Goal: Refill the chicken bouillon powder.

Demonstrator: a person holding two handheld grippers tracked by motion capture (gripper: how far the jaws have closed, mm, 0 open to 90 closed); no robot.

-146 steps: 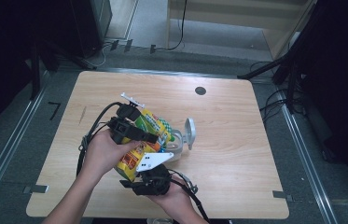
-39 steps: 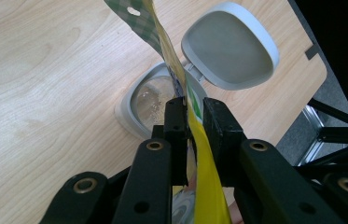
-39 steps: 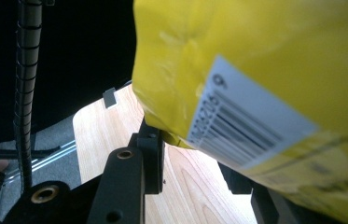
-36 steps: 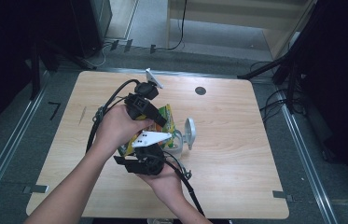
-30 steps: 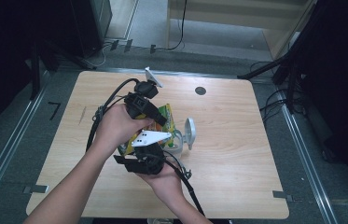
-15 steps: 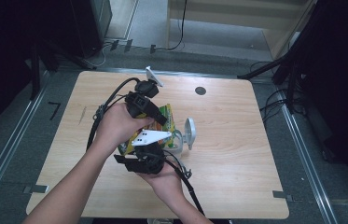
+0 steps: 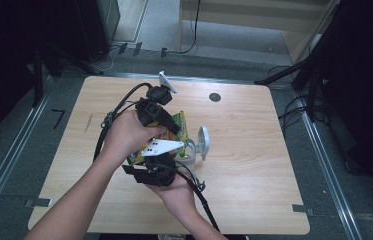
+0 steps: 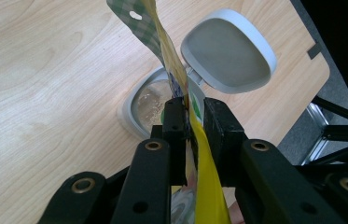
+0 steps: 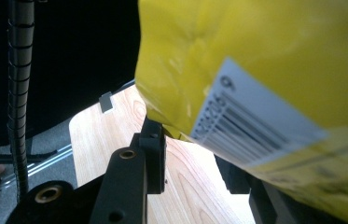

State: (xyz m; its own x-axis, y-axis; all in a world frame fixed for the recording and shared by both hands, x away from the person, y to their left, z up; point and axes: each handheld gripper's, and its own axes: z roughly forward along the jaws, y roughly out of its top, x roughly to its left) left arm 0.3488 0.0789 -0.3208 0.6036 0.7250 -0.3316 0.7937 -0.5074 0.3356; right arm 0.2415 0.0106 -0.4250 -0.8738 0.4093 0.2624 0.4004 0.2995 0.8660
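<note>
Pinching yellow snack bag point(image 8: 195, 154) in left hand-held gripper point(image 8: 191, 114) above open container point(image 8: 157, 105); right hand-held gripper point(image 9: 195, 140) clamping its bottom.

In the high view, the hands and both grippers cover most of the yellow bag point(image 7: 176, 131), and only a green-and-yellow strip shows at the frame's middle. The clear container point(image 7: 190, 155) beside it is partly hidden behind them. In the left gripper view, the bag's top runs off the upper edge. In the right gripper view, the bag point(image 9: 265, 88) is blurred and cut off at the top and right, and it hides the right jaw's tip.
</note>
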